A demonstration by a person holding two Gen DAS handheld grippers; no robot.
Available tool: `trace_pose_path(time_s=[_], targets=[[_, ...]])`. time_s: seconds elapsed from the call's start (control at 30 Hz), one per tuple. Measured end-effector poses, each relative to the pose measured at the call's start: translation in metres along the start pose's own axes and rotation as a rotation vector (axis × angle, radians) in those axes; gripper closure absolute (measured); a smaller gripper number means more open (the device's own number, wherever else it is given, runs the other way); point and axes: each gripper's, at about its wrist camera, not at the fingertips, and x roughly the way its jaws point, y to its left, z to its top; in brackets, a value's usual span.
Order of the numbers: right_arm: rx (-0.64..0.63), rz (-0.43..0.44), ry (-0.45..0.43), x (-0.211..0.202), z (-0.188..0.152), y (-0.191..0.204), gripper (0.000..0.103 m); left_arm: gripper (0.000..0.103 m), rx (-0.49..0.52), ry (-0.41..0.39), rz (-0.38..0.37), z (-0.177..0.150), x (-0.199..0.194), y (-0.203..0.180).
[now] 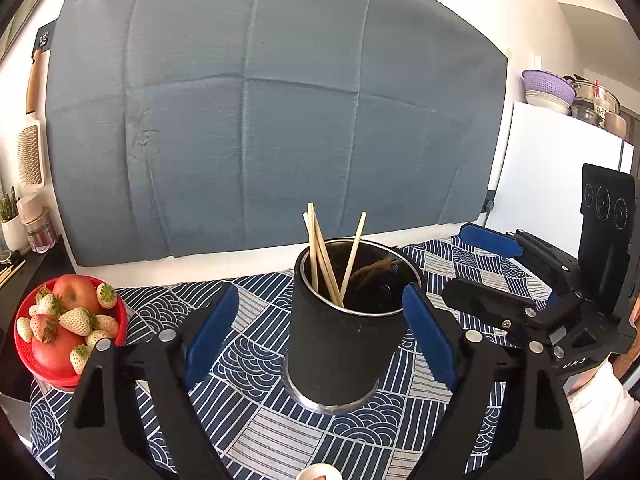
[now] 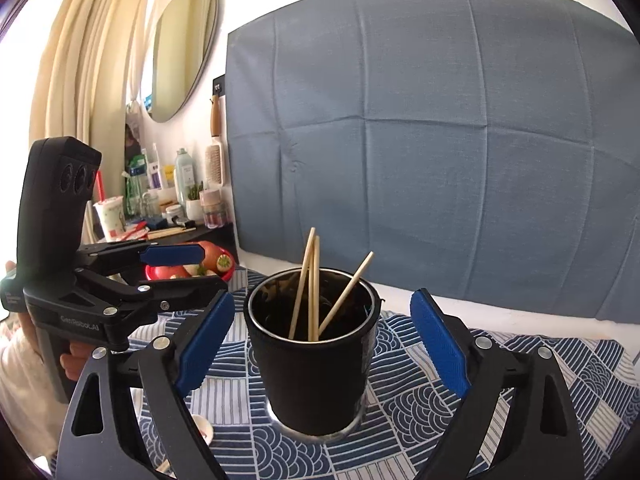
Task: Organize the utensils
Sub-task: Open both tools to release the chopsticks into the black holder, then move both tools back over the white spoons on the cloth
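A black cylindrical utensil holder (image 1: pixel 340 344) with a metal rim stands upright on the patterned cloth. Several wooden chopsticks (image 1: pixel 320 256) lean inside it. My left gripper (image 1: pixel 320 332) is open, its blue pads on either side of the holder without touching it. My right gripper (image 2: pixel 320 344) is open too, its pads either side of the same holder (image 2: pixel 316 372), chopsticks (image 2: pixel 310 284) sticking up. Each gripper also shows in the other's view: the right one (image 1: pixel 496 264) at right, the left one (image 2: pixel 180 268) at left, both open and empty.
A red bowl (image 1: pixel 24 364) of strawberries and apples sits at the table's left. A small white dish (image 1: pixel 320 472) lies at the near edge. The blue-and-white cloth (image 1: pixel 260 360) covers the table. A grey-blue fabric (image 1: pixel 280 120) hangs behind. A cluttered shelf (image 2: pixel 160 208) stands at far left.
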Motion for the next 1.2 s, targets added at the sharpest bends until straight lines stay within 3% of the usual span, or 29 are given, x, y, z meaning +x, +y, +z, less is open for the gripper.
trace_pose_path(time_s=[0.17, 0.63, 0.87, 0.97, 1.2], targets=[[0.004, 0.0, 0.061, 0.001, -0.011, -0.002, 0.014, 0.006, -0.024, 0.021, 0.023, -0.011, -0.011, 0.005], [-0.038, 0.11, 0.225, 0.009, -0.048, 0.002, 0.013, 0.006, -0.074, 0.161, 0.126, -0.065, -0.021, 0.018], [0.034, 0.228, 0.34, 0.022, -0.063, 0.006, 0.012, 0.006, -0.088, 0.206, 0.163, -0.084, -0.033, 0.02], [0.005, 0.232, 0.361, 0.024, -0.068, 0.013, 0.012, 0.006, -0.067, 0.225, 0.187, -0.091, -0.042, 0.015], [-0.037, 0.306, 0.416, 0.031, -0.083, 0.028, 0.012, 0.006, -0.061, 0.27, 0.181, -0.108, -0.063, 0.006]])
